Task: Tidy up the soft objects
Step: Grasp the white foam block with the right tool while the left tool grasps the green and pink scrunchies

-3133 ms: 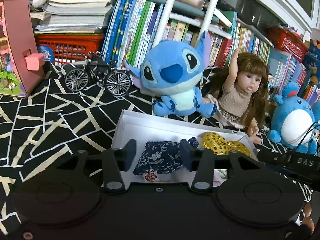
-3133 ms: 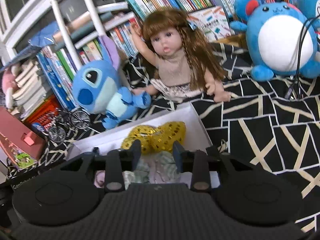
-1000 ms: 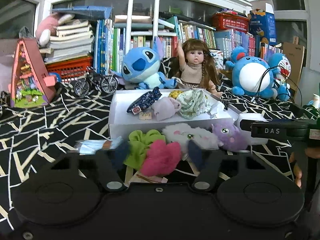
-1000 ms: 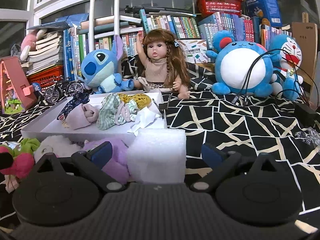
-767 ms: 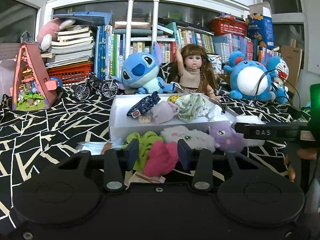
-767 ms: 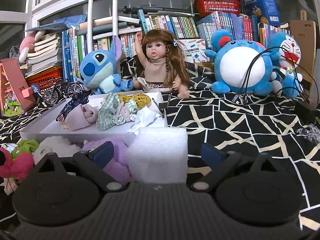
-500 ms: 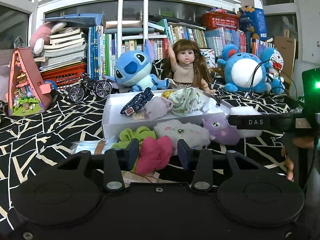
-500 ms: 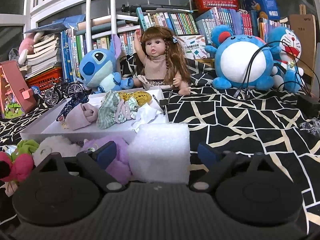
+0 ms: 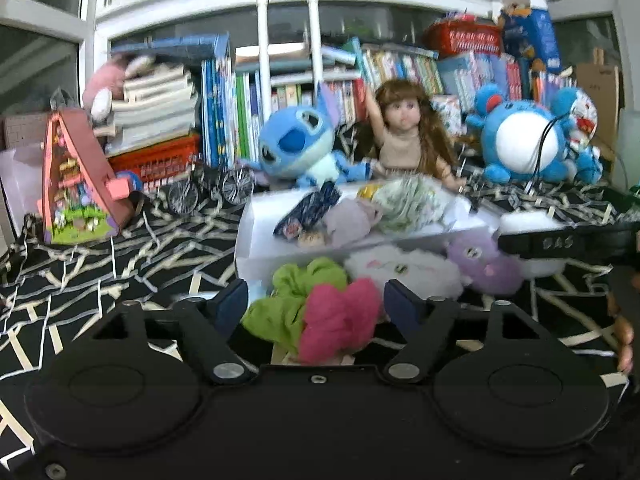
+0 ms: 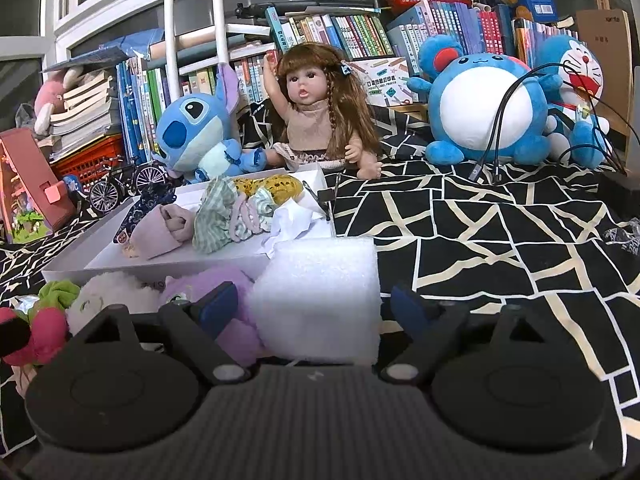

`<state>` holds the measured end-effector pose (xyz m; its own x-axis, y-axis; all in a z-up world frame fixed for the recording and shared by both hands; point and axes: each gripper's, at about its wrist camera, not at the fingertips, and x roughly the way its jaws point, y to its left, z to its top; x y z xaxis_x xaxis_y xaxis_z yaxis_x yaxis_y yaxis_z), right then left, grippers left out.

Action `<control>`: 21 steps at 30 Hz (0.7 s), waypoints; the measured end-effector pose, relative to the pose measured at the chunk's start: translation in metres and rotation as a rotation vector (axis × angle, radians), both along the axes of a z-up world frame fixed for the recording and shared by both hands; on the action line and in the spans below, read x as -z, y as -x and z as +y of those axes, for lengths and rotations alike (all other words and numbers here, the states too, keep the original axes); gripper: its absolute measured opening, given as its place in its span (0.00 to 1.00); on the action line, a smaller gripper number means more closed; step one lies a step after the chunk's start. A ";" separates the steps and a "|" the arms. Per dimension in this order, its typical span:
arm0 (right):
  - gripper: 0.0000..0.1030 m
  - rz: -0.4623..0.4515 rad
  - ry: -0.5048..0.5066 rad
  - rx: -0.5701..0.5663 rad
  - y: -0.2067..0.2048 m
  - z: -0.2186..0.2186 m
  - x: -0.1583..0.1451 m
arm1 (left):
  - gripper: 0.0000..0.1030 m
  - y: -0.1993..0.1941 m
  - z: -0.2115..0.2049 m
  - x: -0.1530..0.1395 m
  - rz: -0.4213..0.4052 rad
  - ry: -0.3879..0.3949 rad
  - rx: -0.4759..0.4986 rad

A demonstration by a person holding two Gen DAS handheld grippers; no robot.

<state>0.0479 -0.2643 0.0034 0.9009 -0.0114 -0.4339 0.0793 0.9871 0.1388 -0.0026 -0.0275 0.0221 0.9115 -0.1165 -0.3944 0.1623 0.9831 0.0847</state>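
My left gripper (image 9: 316, 304) is open around a pink fuzzy piece (image 9: 340, 320) and a green one (image 9: 292, 300) lying on the cloth; the jaws stand apart from them. A white plush (image 9: 400, 268) and a purple plush (image 9: 484, 264) lie just beyond. My right gripper (image 10: 312, 308) is open with a white foam block (image 10: 320, 300) between its jaws, no contact visible. The purple plush (image 10: 208, 284) sits left of the block. Behind stands a white tray (image 10: 72, 256) holding a blue patterned pouch, lilac cloth (image 10: 160, 232), checked cloth (image 10: 216, 216) and a yellow item (image 10: 272, 184).
A Stitch plush (image 10: 196, 128), a doll (image 10: 316, 108) and two round blue plush toys (image 10: 484, 108) line the back, before shelves of books. A model bicycle (image 10: 124, 188) and a pink toy house (image 9: 76, 184) stand left. Black cables (image 10: 500, 140) hang at right.
My left gripper's jaws have opened wider around the pink and green pieces, and its view has shifted and blurred. My right gripper has edged closer to the foam block.
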 end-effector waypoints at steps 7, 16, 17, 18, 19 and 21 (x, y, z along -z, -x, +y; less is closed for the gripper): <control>0.87 0.023 0.019 -0.006 -0.005 0.004 0.000 | 0.73 -0.023 0.008 0.009 0.114 0.080 0.000; 0.66 0.018 0.006 -0.024 -0.002 0.003 -0.011 | 0.37 -0.027 0.016 -0.003 0.102 0.157 0.030; 0.66 0.012 0.006 -0.025 -0.001 0.003 -0.014 | 0.37 -0.025 0.016 -0.007 0.093 0.155 0.033; 0.66 0.006 0.005 -0.027 -0.001 0.003 -0.016 | 0.37 -0.024 0.016 -0.010 0.085 0.154 0.035; 0.66 0.000 0.003 -0.030 0.000 0.003 -0.020 | 0.37 -0.023 0.017 -0.014 0.076 0.154 0.037; 0.66 -0.006 0.000 -0.041 -0.002 0.002 -0.027 | 0.37 -0.023 0.018 -0.023 0.061 0.157 0.043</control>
<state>0.0498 -0.2619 0.0305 0.9030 0.0253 -0.4288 0.0382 0.9896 0.1389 0.0208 -0.0095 0.0452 0.8791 -0.2196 -0.4230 0.2048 0.9755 -0.0808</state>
